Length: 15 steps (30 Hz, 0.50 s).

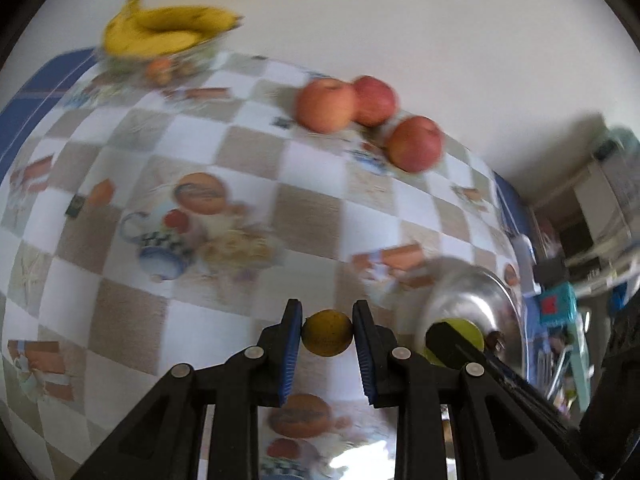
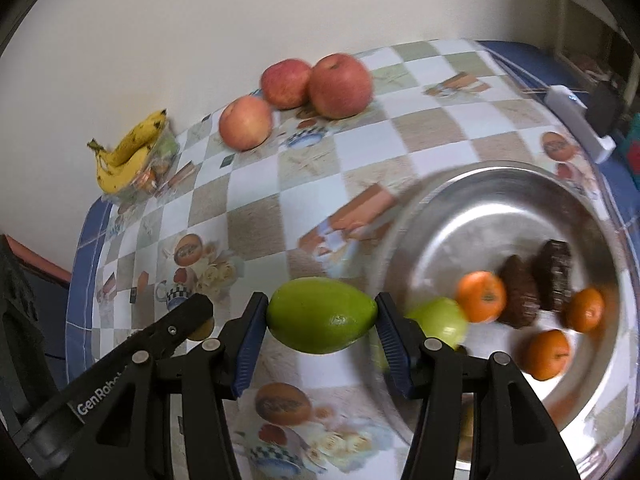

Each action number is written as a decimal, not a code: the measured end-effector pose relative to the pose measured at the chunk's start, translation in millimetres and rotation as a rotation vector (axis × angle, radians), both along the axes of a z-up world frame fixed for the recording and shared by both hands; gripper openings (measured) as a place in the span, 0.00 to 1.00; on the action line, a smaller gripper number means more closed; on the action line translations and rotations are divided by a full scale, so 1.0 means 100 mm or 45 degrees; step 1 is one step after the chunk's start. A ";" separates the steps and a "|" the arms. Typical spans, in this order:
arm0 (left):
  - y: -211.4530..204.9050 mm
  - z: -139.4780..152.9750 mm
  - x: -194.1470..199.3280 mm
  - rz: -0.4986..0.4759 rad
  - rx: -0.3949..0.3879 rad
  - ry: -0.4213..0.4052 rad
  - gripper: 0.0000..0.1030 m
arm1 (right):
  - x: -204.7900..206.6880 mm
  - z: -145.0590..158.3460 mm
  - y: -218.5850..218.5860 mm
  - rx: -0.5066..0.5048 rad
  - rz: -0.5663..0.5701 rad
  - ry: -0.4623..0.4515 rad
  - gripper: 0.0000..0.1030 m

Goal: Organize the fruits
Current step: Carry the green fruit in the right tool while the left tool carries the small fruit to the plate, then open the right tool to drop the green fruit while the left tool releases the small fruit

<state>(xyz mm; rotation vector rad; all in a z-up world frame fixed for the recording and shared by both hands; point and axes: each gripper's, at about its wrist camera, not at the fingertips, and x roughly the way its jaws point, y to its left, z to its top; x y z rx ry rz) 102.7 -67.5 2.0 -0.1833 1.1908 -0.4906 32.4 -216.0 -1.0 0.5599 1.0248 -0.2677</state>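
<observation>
My left gripper [image 1: 327, 334] is shut on a small yellow-orange fruit [image 1: 327, 333] and holds it above the checked tablecloth. My right gripper [image 2: 322, 316] is shut on a large green fruit [image 2: 322, 315] just left of the metal tray [image 2: 520, 208]. The tray holds a green fruit [image 2: 440, 320], three oranges [image 2: 482, 296] and two dark brown fruits [image 2: 520, 298]. Three red apples [image 2: 340, 84] lie at the back by the wall. The left gripper's finger [image 2: 180, 320] shows in the right wrist view. The tray also shows in the left wrist view [image 1: 472, 300].
A bunch of bananas [image 1: 168, 28] rests on a clear bowl with small fruits at the far left corner; the bananas also show in the right wrist view [image 2: 128, 152]. A white device [image 2: 580, 120] lies at the table's right edge. A wall stands behind the table.
</observation>
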 end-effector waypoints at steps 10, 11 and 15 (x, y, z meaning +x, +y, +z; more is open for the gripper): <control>-0.91 -0.01 -0.55 -0.358 0.022 -0.020 0.27 | -0.61 -0.02 -0.79 -0.039 -0.240 0.067 0.55; -0.95 -0.04 -0.57 -0.379 0.028 -0.011 0.26 | -0.65 -0.05 -0.84 -0.030 -0.256 0.081 0.55; -1.04 -0.18 -0.62 -0.391 0.060 0.012 0.27 | -0.70 -0.15 -0.91 -0.030 -0.280 0.134 0.55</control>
